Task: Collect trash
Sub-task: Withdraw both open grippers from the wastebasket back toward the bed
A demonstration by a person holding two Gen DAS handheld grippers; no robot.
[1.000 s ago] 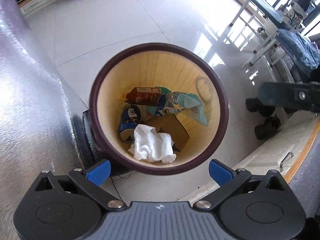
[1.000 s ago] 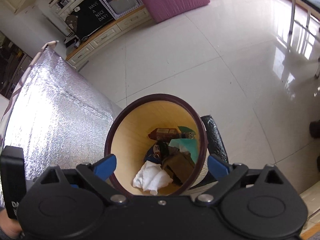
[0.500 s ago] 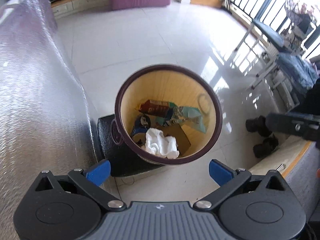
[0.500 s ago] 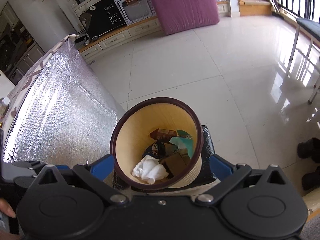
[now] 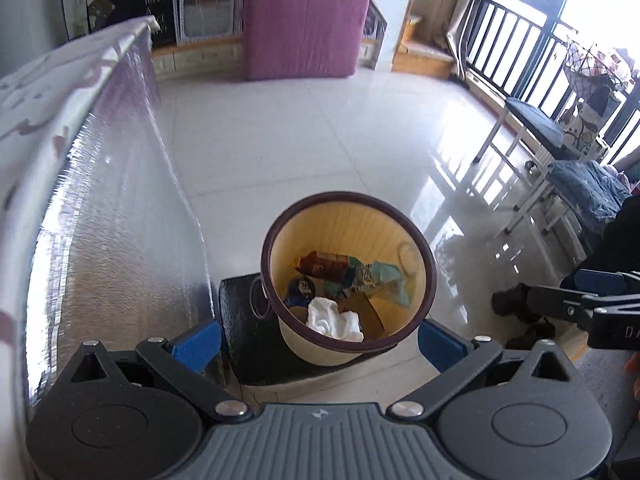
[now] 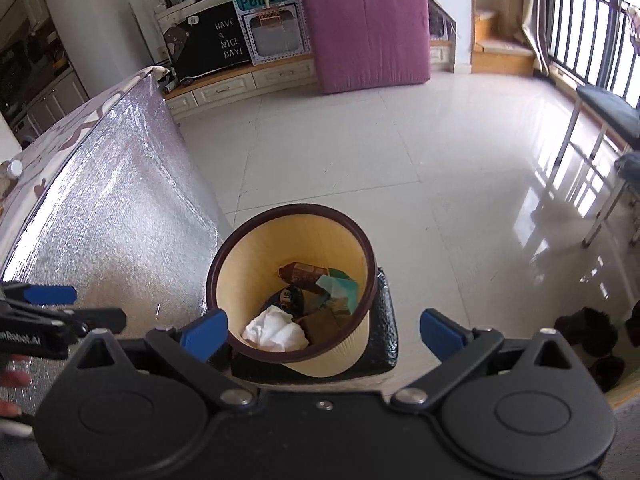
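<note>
**A:** Start with the big things. What lies around the tools?

**B:** The tiled floor (image 6: 420,184) runs ahead of both. The foil-draped counter (image 5: 112,208) rises to the left of the left tool (image 5: 318,338). The bin (image 5: 424,248), yellow inside with a dark rim, stands on a black mat (image 5: 244,320) just ahead of and below both tools.

**A:** And the tools themselves?

**B:** Both are spread wide and carry nothing. In the right wrist view the right tool (image 6: 324,332) frames the bin between its blue fingertips (image 6: 206,330).

**A:** Where is the trash?

**B:** Down in the bin: a teal wrapper (image 5: 380,276), a brown packet (image 5: 322,264), a white crumpled tissue (image 5: 334,320) nearest the tools, a blue can (image 5: 302,290) beside it.

**A:** So how should this step go?

**B:** I'd judge the drop is done, so lift straight up and clear of the rim, jaws apart, without nudging the light bin off its mat. Then turn toward the counter for any remaining piece.
</note>
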